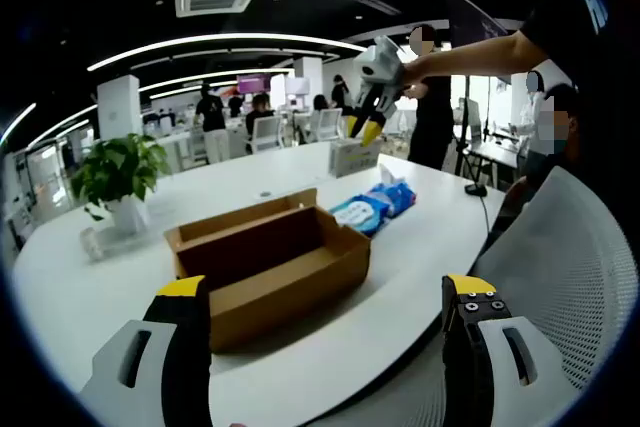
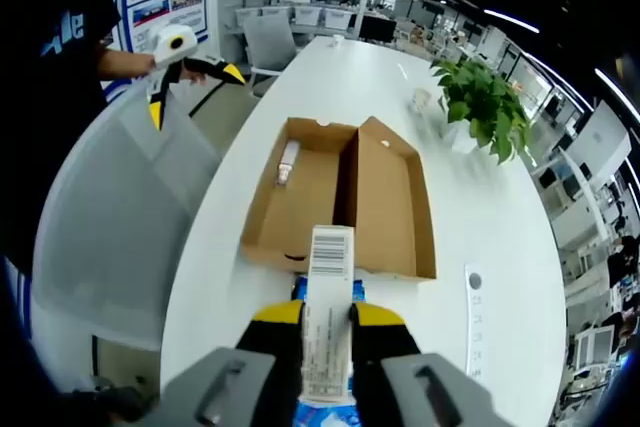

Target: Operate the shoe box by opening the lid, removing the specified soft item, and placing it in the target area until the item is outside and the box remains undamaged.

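Note:
The brown shoe box (image 1: 265, 257) lies open on the white table, its lid folded back. In the right gripper view the box (image 2: 385, 197) holds a small white item (image 2: 288, 162) in its left half. My right gripper (image 2: 328, 322) is shut on a flat pack with a white barcode label (image 2: 330, 277), blue showing beside it. In the left gripper view a blue soft pack (image 1: 375, 209) lies beside the box, and the right gripper (image 1: 366, 130) hangs above it over a white item (image 1: 355, 157). My left gripper (image 1: 325, 292) is open near the table edge and also appears as the left gripper (image 2: 195, 87).
A potted plant (image 1: 118, 172) stands on the table (image 1: 420, 257) beyond the box, seen too as the plant (image 2: 480, 97). A grey mesh chair back (image 1: 570, 277) is close at the right. Several people and desks fill the room behind.

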The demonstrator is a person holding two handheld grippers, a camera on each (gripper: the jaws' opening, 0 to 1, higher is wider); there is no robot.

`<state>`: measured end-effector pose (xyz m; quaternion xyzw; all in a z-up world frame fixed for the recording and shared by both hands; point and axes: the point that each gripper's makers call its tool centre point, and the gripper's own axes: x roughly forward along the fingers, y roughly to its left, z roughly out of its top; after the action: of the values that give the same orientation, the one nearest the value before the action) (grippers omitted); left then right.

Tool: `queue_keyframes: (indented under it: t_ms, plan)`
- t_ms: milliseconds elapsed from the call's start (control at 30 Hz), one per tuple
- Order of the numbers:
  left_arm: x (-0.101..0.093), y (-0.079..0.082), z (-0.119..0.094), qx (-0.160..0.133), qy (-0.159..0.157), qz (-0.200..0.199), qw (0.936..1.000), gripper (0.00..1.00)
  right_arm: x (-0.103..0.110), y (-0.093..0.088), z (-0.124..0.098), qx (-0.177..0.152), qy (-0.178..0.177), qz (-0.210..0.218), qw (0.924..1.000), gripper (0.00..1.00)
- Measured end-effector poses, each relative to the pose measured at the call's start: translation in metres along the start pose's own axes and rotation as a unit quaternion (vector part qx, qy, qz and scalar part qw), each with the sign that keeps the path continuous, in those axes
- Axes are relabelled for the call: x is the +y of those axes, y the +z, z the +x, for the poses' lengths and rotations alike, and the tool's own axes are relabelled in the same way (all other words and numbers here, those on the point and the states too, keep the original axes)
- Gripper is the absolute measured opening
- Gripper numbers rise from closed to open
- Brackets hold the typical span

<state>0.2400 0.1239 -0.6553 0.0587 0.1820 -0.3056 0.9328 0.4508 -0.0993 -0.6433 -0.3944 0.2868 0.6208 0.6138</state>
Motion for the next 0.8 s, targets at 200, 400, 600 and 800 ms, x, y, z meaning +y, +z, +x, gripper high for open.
queue_keyframes:
  t_ms: [200, 400, 600, 800]
  plan:
    - [0.001, 0.0, 0.0, -0.001, 0.0, -0.002, 1.0, 1.0, -0.01, -0.022, -0.006, 0.011, -0.012, 0.001, 0.9999, 0.13]
    - [0.005, -0.001, -0.001, -0.009, 0.003, -0.003, 1.0, 1.0, -0.021, -0.044, -0.013, 0.022, -0.023, 0.004, 0.9995, 0.13]
    - [0.007, -0.004, 0.0, -0.004, 0.0, -0.003, 1.0, 1.0, -0.038, -0.067, -0.019, 0.026, -0.031, 0.006, 0.9992, 0.13]
    - [0.007, -0.008, 0.001, 0.006, -0.004, -0.008, 0.9999, 1.0, -0.054, -0.088, -0.023, 0.032, -0.04, 0.003, 0.9987, 0.13]
